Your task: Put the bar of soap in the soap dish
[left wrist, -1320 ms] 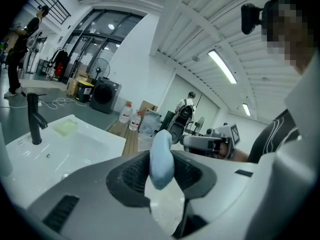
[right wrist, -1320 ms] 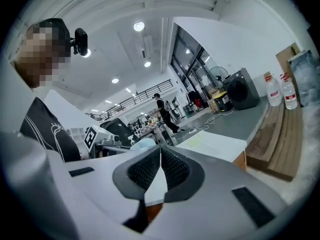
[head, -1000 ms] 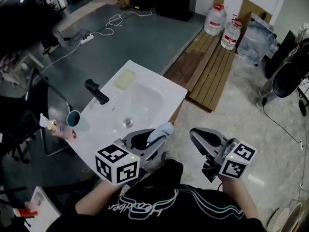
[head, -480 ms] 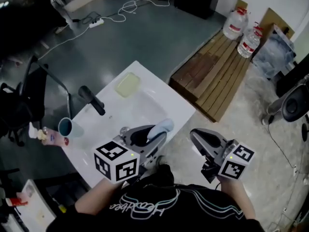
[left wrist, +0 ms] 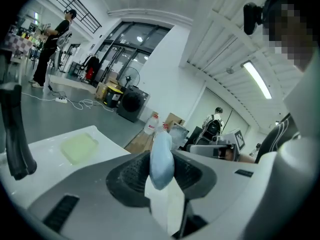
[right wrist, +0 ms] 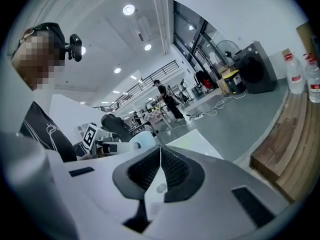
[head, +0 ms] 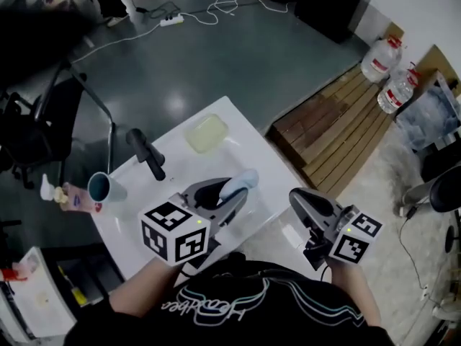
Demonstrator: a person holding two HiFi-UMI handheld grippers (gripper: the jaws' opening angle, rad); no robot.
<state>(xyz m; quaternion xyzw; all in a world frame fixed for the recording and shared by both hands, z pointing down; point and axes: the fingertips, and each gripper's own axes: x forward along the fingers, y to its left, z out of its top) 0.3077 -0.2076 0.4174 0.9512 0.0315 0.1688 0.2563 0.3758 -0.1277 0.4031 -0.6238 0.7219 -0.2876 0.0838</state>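
Across the person's dark shirt [head: 238, 305] runs pale script lettering, too distorted in the head view to read. The two water bottles [head: 390, 71] on the far right carry red labels whose print is too small to make out. The left cube [head: 175, 233] and right cube [head: 354, 238] show only black-and-white square markers, no words. The left hand-held gripper [head: 234, 192] [left wrist: 161, 173] is clamped on the bar of soap [head: 243, 181] [left wrist: 161, 156], a pale blue oval standing on edge between the pads, its tip poking out past them. It hangs over the near right part of the white surface [head: 173, 168]. The soap dish [head: 207, 133] [left wrist: 79, 148], a pale yellow-green tray, lies at the far corner of that surface, well apart from the soap, beyond it and to its left. A black faucet [head: 146, 153] and a blue cup [head: 104, 188] stand further left. The right hand-held gripper [head: 301, 199] [right wrist: 160, 156] is off the near right edge, its jaws pressed together with nothing between them.
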